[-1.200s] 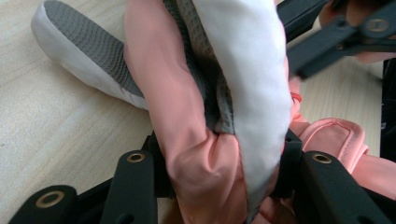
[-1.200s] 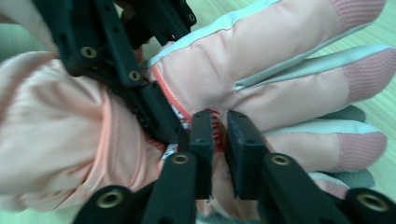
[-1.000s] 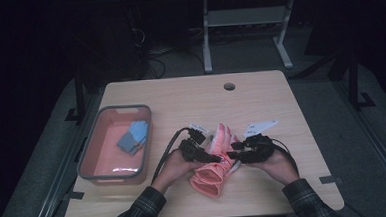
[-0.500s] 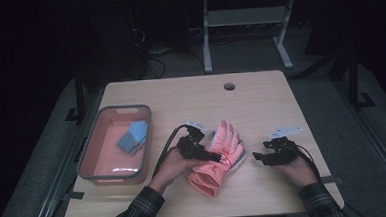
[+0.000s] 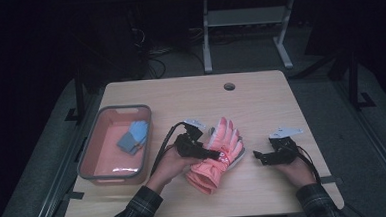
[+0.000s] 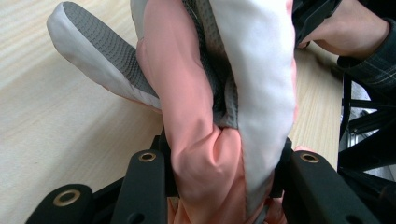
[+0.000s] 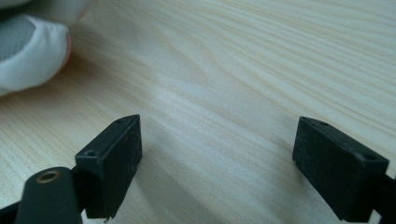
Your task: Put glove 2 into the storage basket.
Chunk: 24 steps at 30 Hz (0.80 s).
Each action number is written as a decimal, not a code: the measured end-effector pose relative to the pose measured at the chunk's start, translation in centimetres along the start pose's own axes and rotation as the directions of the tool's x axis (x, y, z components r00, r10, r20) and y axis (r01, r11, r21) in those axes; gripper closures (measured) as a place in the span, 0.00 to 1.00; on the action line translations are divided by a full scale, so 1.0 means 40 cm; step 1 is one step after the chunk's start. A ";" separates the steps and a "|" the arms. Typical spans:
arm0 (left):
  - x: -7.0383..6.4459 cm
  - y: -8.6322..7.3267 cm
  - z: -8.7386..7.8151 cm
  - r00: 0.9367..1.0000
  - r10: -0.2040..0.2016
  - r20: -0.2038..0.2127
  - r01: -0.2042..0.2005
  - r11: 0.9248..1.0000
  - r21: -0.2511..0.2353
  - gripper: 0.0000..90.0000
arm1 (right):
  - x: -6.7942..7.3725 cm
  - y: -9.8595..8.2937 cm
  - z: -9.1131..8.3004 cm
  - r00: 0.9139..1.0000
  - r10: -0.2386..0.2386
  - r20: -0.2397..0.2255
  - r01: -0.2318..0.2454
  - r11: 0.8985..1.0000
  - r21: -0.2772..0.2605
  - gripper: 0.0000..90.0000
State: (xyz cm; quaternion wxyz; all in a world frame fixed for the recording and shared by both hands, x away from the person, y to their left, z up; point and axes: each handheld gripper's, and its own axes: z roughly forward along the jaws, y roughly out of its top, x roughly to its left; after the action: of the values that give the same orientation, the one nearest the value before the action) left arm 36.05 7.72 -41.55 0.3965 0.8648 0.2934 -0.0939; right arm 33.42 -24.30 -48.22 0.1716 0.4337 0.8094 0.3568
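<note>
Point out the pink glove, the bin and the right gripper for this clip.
pink glove [image 5: 215,162]: high view, on its pink back.
bin [image 5: 89,144]: high view, on its grey left rim.
right gripper [image 5: 257,155]: high view, between its open jaw tips.

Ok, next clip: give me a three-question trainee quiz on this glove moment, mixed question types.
1. True or false: the right gripper is clamped on the pink glove.
2. What lies in the pink bin? A) a blue glove B) a red cup C) a sponge
3. Fill in: the left gripper is shut on the glove's ____ and grey fabric.

Key
1. False. In the right gripper view its jaws stand open over bare table.
2. A, the blue glove.
3. pink; the left gripper view shows a fold of it squeezed between the jaws.
</note>
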 end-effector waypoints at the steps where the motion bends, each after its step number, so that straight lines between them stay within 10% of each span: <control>1: 0.000 0.001 -0.003 1.000 -0.005 0.001 0.005 1.000 -0.002 0.69 | 0.001 0.000 0.000 1.000 0.005 -0.002 -0.005 1.000 0.003 0.17; 24: 0.029 0.051 -0.206 0.996 -0.034 -0.077 0.028 0.996 -0.084 0.68 | 0.001 0.001 0.001 1.000 0.006 0.001 -0.006 1.000 0.002 0.16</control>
State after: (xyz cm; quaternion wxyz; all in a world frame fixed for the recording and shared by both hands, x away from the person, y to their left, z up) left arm 37.60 13.27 -35.22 0.4188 0.8459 0.3259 -0.0536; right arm 33.43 -24.22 -48.23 0.1704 0.4364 0.8085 0.3562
